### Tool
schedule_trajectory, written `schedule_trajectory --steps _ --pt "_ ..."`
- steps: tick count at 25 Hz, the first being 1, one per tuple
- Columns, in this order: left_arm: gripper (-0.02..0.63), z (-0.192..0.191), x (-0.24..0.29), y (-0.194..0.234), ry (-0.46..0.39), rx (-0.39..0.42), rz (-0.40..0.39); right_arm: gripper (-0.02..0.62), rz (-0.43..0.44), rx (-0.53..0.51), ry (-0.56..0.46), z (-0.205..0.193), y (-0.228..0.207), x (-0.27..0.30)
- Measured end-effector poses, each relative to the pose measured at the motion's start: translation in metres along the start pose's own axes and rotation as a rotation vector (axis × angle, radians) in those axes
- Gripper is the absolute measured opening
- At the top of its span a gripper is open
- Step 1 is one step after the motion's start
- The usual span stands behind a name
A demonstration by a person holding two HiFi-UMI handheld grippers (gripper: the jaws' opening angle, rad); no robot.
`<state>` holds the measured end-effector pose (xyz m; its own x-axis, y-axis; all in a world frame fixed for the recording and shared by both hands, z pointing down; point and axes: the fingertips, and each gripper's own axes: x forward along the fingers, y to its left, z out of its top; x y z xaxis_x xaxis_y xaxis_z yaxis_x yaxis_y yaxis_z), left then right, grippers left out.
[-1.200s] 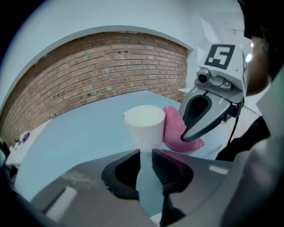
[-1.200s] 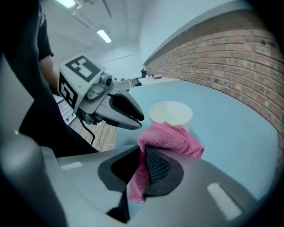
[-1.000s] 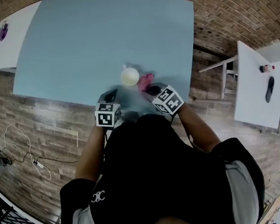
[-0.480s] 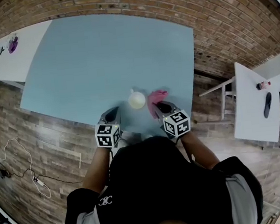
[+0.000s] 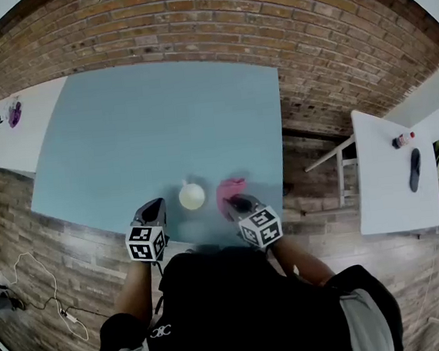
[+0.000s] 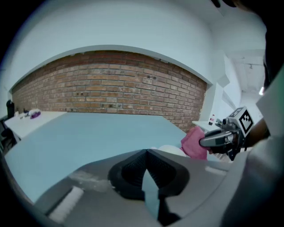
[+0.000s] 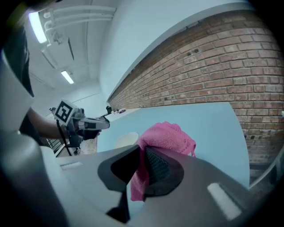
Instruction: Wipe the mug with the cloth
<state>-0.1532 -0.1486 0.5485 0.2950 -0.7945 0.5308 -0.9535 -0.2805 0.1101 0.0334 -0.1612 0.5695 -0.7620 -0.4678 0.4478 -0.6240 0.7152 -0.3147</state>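
Beside the mug [image 5: 192, 196], the right claw [image 7: 141, 156] pinches the pink cloth [image 7: 167, 136]; the left claw [image 6: 146, 156] is pressed together, empty.

Set near the front edge of the pale blue rectangular tabletop [image 5: 153, 123]: a cream round mug [image 5: 192, 196], a crumpled pink cloth [image 5: 231, 189] just right of it, perhaps touching. Left of the mug, the grey left gripper [image 5: 152, 210]; at the cloth, the grey right gripper [image 5: 236, 205].
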Motion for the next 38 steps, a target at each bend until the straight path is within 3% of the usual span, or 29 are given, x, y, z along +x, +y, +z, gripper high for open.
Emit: schedule_trajectory --steps 2,5,9,16,20,23,25,31,35,38 --pt "0.006 0.016 -0.001 0.001 -0.015 0.053 0.012 0.040 0.021 -0.017 0.006 -0.003 0.001 0.001" --pt "0.006 0.033 0.003 0.009 -0.032 0.054 0.019 0.040 0.015 -0.008 0.003 -0.002 -0.002 0.003" --pt "0.006 0.026 0.013 0.018 0.016 0.107 -0.017 0.040 -0.021 0.049 -0.010 0.002 -0.003 0.011" --pt "0.006 0.026 0.023 0.044 0.001 0.255 -0.184 0.040 -0.243 0.122 -0.016 0.001 -0.004 0.025" --pt "0.006 0.020 0.012 0.091 -0.018 0.206 -0.268 0.040 -0.430 0.194 -0.078 -0.001 0.021 0.034" --pt "0.006 0.014 0.010 0.115 -0.011 0.134 -0.379 0.040 -0.607 0.287 -0.145 -0.008 0.045 0.029" --pt "0.006 0.011 0.006 0.125 -0.007 0.116 -0.441 0.038 -0.679 0.304 -0.159 -0.012 0.069 0.029" --pt "0.006 0.010 -0.017 0.133 0.003 0.196 -0.515 0.038 -0.798 0.379 -0.233 -0.008 0.125 0.019" --pt "0.006 0.013 -0.024 0.128 -0.023 0.222 -0.508 0.037 -0.800 0.337 -0.230 0.003 0.138 0.017" --pt "0.006 0.008 -0.024 0.129 -0.008 0.194 -0.491 0.036 -0.791 0.315 -0.220 0.003 0.142 0.020"
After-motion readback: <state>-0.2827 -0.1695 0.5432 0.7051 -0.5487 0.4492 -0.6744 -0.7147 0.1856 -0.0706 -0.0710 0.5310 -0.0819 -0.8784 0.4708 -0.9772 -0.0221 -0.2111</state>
